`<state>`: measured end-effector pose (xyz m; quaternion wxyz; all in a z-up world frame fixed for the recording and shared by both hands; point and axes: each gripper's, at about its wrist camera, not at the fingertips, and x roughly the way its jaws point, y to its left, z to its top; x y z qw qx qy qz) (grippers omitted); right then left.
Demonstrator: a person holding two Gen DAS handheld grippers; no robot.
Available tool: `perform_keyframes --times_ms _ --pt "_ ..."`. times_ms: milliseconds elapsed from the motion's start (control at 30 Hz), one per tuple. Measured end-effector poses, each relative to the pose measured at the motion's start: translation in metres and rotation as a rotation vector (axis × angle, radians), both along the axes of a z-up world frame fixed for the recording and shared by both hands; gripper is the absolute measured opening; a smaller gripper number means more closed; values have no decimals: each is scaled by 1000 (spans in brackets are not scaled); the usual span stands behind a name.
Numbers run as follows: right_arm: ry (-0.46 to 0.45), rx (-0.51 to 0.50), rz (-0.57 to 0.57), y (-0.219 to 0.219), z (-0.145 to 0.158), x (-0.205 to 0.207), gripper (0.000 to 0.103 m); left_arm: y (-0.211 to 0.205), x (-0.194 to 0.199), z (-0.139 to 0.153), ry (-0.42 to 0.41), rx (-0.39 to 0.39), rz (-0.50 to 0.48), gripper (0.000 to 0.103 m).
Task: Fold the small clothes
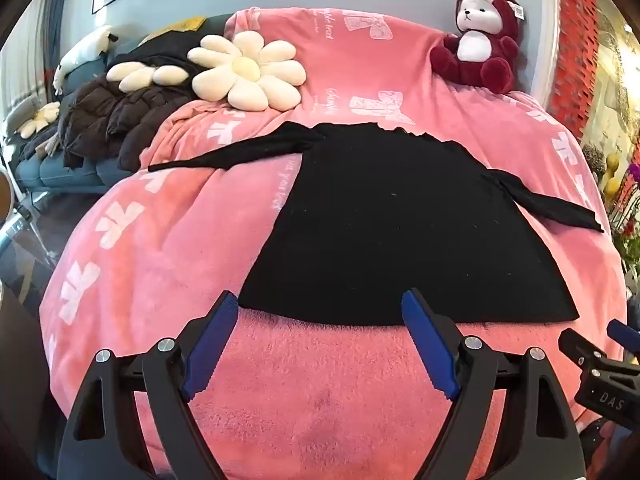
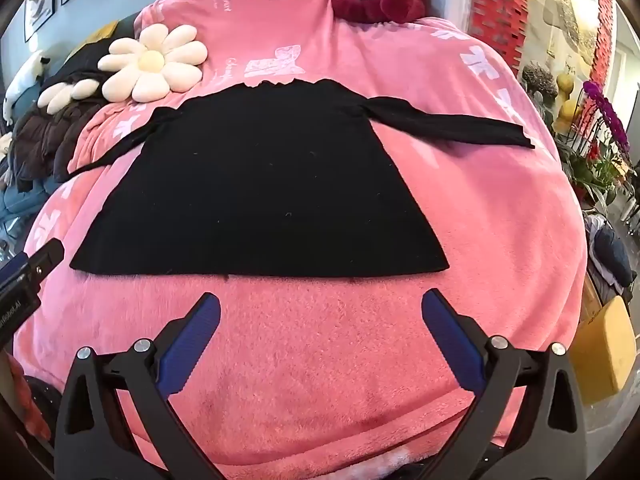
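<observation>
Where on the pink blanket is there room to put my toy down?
Bare pink blanket lies between the black top's hem and the open right gripper, and beside its left edge. Crowded spots: the flower pillows, the brown jacket and the teddy bear.

One black top (image 1: 384, 216), two tools (image 1: 320, 304) (image 2: 320, 304), one plush bear (image 1: 480, 48), perhaps three flower cushions (image 1: 246, 70).

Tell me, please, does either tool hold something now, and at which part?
Nothing is held. The left tool and the right tool are both open, short of the black garment.
</observation>
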<state>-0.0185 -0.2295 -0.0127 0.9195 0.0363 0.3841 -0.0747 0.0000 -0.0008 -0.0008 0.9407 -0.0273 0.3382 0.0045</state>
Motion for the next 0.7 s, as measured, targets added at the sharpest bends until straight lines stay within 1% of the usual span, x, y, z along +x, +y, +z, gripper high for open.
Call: perform_keyframes --times_ms 33,67,167,200,233,267,333,367,700 --pt "-1 4 -5 -1 0 0 98 -1 0 -1 5 -4 -6 81" --pt "16 -19 8 6 -2 2 98 -3 -1 -1 9 -5 -11 81" --pt "21 -12 22 5 -2 1 98 3 -2 -1 19 -39 -1 81" --pt "19 -12 23 6 -2 1 98 3 -4 -1 18 -37 -8 81" --pt "18 -12 25 6 -2 1 98 11 1 -1 34 -62 -9 81" --pt "18 -14 24 7 -2 1 98 14 4 0 36 -61 -9 81" --pt "21 -14 23 9 -2 1 98 2 3 -3 33 -16 -6 81" --pt "23 -15 22 10 -2 1 98 1 4 -4 32 -6 -7 81" --pt "32 -5 24 5 -5 0 98 0 5 -8 39 10 -2 81"
